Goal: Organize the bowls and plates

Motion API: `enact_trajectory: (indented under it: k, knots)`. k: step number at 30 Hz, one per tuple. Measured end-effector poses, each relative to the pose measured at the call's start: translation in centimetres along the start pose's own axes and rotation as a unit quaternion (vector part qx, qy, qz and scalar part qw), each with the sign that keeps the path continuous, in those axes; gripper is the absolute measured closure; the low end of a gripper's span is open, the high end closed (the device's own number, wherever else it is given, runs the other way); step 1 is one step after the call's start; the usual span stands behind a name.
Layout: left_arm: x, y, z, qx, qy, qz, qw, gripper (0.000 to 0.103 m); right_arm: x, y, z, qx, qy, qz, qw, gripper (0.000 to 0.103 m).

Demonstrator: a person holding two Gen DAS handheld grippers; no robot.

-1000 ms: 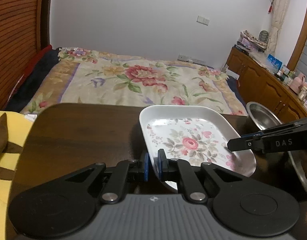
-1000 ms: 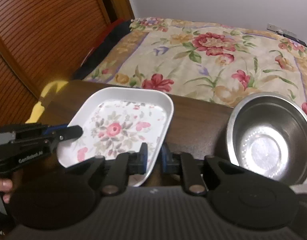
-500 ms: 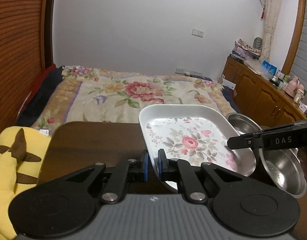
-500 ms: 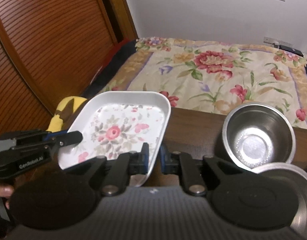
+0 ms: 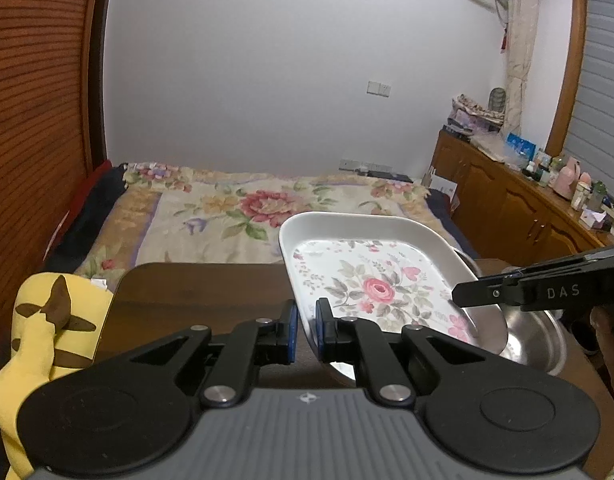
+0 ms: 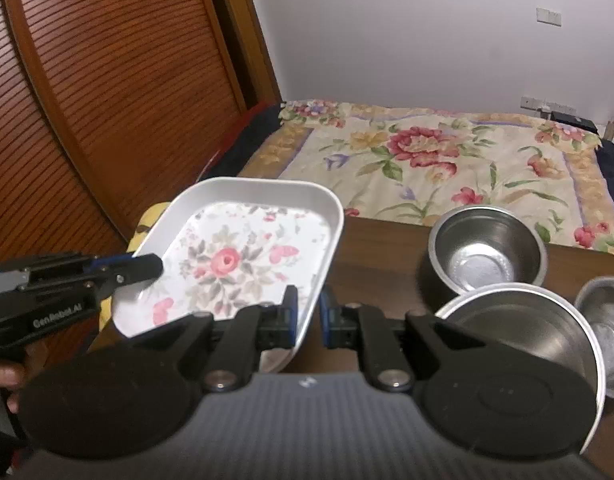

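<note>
Both grippers clamp the floral plate (image 6: 243, 264) by opposite rims — left gripper (image 5: 305, 330), right gripper (image 6: 307, 320) — its long axis running ahead of the jaws, clear above the table (image 6: 371, 248), steel bowls (image 6: 487, 252) to the right jaws' right.

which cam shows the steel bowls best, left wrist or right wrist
The right wrist view: three round stainless steel bowls stand in plain sight on the dark wooden table, right of the white floral rectangular plate. The left wrist view shows only part of one bowl, behind the plate and the right gripper.
</note>
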State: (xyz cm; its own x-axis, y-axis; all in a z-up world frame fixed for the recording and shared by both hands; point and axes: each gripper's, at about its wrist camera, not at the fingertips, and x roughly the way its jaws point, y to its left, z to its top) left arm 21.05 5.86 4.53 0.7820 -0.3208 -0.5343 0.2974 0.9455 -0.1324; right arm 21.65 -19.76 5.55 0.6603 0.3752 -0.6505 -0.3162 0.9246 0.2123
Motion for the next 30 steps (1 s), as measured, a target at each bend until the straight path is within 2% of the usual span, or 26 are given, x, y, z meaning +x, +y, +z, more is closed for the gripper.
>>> enact_trajectory:
  k: [19, 30]
  knots:
    - [-5.0, -3.1, -3.9, 0.013, -0.002, -0.020, 0.9997, 0.092, -4.9, -0.1, -4.8, 0.014, -0.023, 0.005, 1.000, 0.090]
    - [-6.0, -3.9, -6.0, 0.002, 0.010, -0.036, 0.9993, 0.092, -5.9, -0.8, -7.6, 0.027, -0.023, 0.015, 0.999, 0.090]
